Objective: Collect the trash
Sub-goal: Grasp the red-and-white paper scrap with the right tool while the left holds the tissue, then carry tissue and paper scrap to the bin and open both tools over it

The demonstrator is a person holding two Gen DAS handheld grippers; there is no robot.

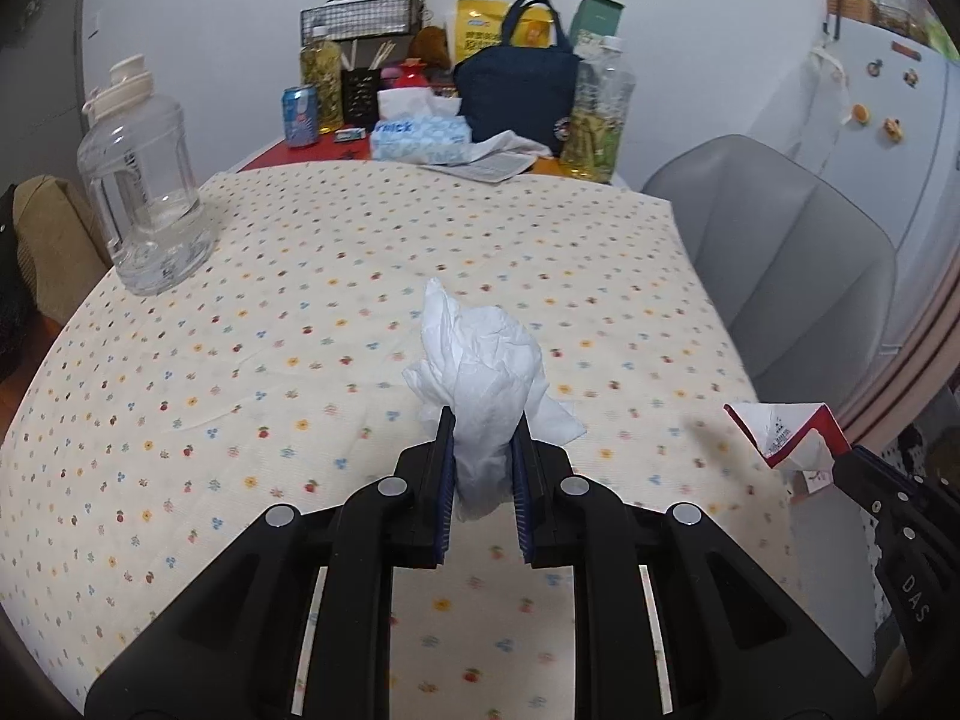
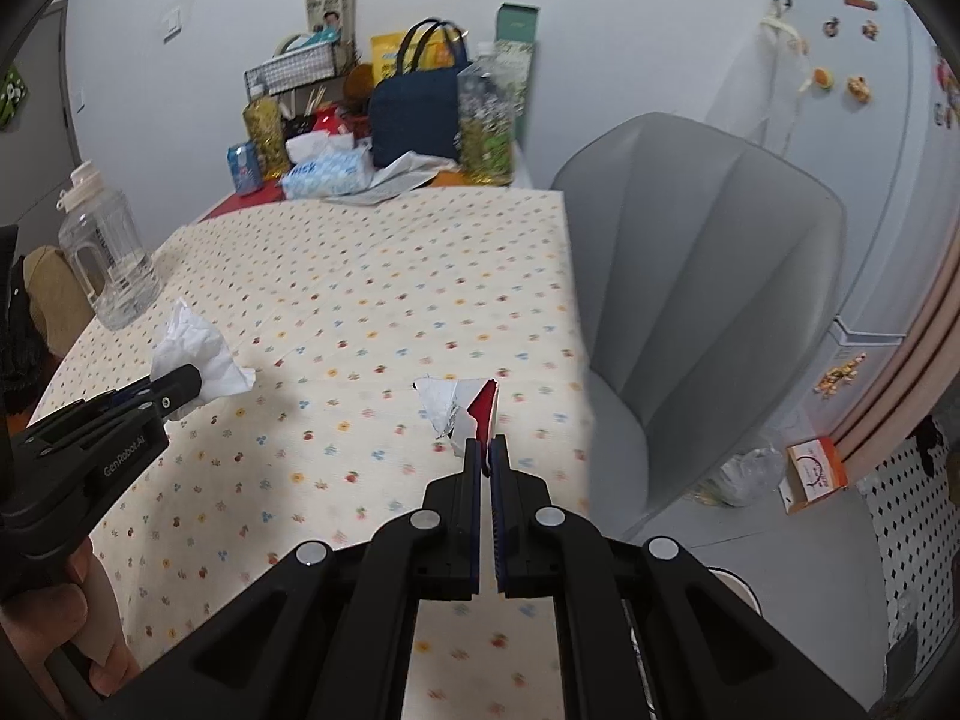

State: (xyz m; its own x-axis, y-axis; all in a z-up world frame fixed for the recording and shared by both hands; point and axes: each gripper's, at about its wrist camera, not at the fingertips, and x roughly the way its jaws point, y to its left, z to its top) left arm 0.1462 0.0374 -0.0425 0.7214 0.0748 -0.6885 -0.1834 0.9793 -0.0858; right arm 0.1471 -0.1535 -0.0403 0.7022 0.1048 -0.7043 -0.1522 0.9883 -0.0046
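My left gripper (image 1: 483,441) is shut on a crumpled white tissue (image 1: 486,372) and holds it just above the flowered tablecloth (image 1: 300,330). It also shows in the right wrist view (image 2: 180,387) with the tissue (image 2: 198,354) at the left. My right gripper (image 2: 486,444) is shut on a torn red and white wrapper (image 2: 462,405) above the table's right part. The wrapper (image 1: 780,429) and the right gripper (image 1: 840,456) show at the right edge of the left wrist view.
A clear water jug (image 1: 144,192) stands at the table's left. A tissue box (image 1: 417,135), can (image 1: 299,115), navy bag (image 1: 519,90) and bottles crowd the far end. A grey chair (image 2: 708,276) stands right of the table, with a small box (image 2: 813,471) on the floor.
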